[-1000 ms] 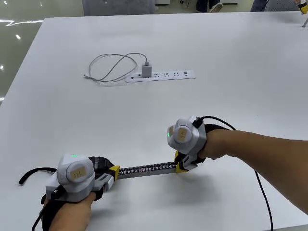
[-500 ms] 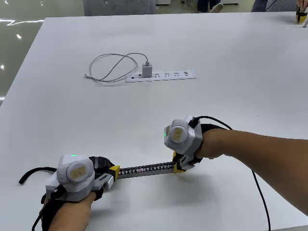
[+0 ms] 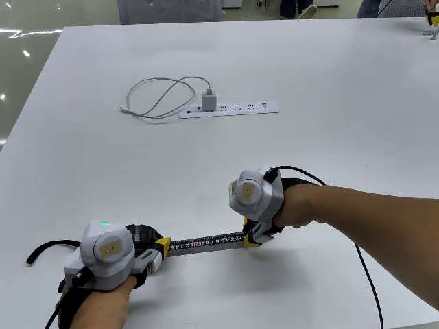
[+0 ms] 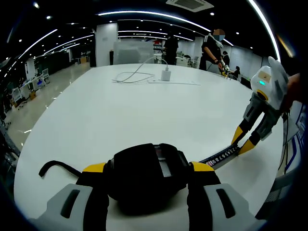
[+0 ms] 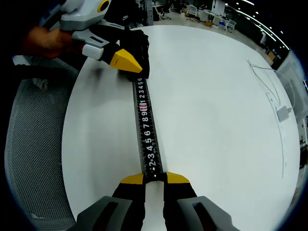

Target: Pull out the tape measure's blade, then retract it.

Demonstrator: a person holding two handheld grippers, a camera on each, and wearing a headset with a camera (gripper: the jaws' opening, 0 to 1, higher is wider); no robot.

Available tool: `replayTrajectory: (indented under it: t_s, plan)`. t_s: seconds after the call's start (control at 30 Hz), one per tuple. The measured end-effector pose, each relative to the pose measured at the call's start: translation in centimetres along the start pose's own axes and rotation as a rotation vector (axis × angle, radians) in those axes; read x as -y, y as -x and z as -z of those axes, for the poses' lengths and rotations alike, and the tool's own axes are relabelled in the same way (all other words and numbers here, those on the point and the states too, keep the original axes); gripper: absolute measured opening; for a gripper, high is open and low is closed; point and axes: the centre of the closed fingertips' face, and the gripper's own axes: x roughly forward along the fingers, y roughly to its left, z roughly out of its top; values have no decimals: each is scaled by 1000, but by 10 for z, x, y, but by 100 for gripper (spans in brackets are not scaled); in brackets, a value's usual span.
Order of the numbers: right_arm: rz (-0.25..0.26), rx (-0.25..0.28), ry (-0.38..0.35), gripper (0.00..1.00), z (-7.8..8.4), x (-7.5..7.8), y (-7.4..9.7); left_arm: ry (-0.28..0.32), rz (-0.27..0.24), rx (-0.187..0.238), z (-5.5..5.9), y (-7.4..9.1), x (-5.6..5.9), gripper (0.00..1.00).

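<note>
A black rounded tape measure case [image 3: 142, 235] sits on the white table [image 3: 329, 103] near its front edge. The left hand-held gripper [image 3: 158, 248] clamps it, one yellow-tipped jaw pressed on each side of the case [image 4: 147, 175]. From the case a steel blade [image 3: 206, 242] with black numerals runs flat along the table to the right hand-held gripper [image 3: 250, 237], whose jaws are pinched together on the blade's end [image 5: 153, 171]. In the right gripper view the numerals read from 1 to 6 toward the case [image 5: 136, 48]. A black strap [image 3: 44, 248] trails from the case's far side. Well beyond the case lie a white power strip [image 3: 230, 107], a white plug-in charger [image 3: 208, 101] and its looped white cable [image 3: 158, 96].
</note>
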Motion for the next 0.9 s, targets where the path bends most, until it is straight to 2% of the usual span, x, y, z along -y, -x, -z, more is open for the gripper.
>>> replayTrajectory:
  t_s: [0.33, 0.47, 0.57, 0.9]
  plan:
    - [4, -1, -8, 10, -3, -2, -1, 1, -3, -3, 0, 0, 0, 63]
    - [6, -4, -3, 10, -5, -2, -1, 1, 3, 19, 0, 1, 0, 62]
    - [7, -7, 2, 10, -6, -2, -2, -11, 7, 8, -1, 0, 0, 62]
    - [3, 16, 0, 10, -10, -2, -3, -7, 14, 17, -1, 1, 0, 62]
